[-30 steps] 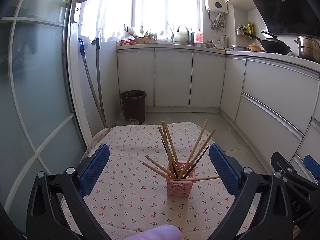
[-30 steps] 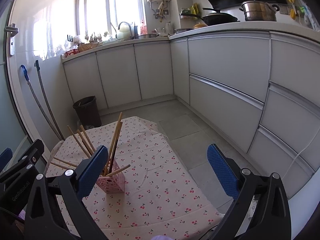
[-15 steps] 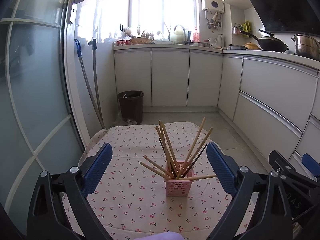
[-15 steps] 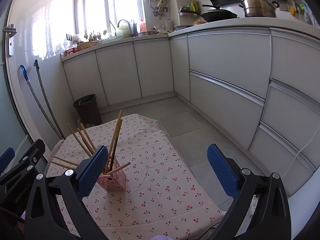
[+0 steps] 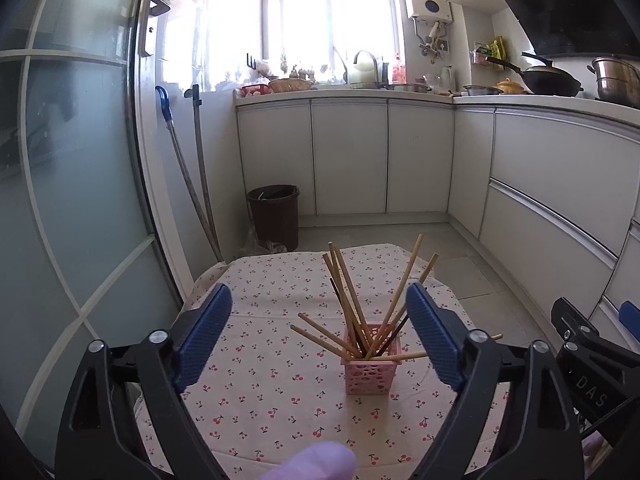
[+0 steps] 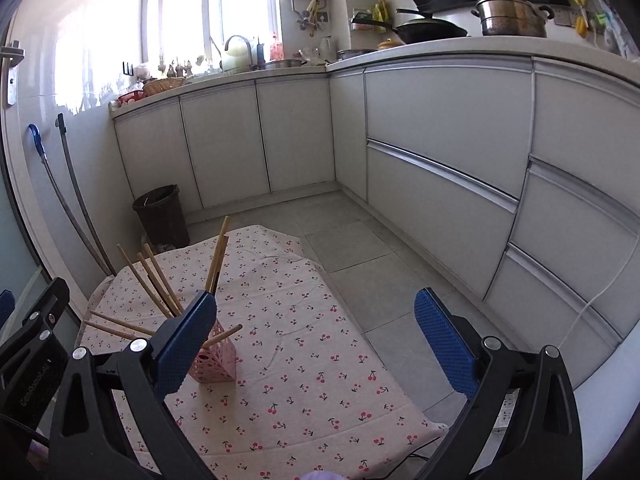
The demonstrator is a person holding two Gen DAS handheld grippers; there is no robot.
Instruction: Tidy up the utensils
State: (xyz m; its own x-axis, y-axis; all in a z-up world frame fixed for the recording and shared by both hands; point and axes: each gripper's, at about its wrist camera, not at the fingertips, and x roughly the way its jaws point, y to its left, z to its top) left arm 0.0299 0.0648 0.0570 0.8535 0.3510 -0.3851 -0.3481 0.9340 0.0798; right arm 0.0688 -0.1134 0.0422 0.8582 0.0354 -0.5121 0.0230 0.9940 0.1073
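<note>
A small pink perforated holder (image 5: 372, 358) stands on a table covered with a cherry-print cloth (image 5: 264, 376). Several wooden chopsticks (image 5: 348, 300) fan out of it at different angles. My left gripper (image 5: 320, 336) hangs open above the near part of the table, with the holder seen between its blue pads and nothing gripped. In the right wrist view the holder (image 6: 218, 360) and chopsticks (image 6: 152, 280) sit at lower left, partly behind the left pad. My right gripper (image 6: 316, 340) is open and empty over the cloth (image 6: 304, 344).
White kitchen cabinets (image 5: 352, 160) line the back and right. A dark bin (image 5: 274, 216) and two mop handles (image 5: 192, 184) stand by the glass door (image 5: 80, 184) on the left. Pots (image 6: 512, 16) sit on the counter. A fingertip (image 5: 316, 462) shows at the bottom edge.
Both grippers have drawn back and risen slightly, so the holder sits a bit lower and farther in view. Chopsticks and holder have not moved.
</note>
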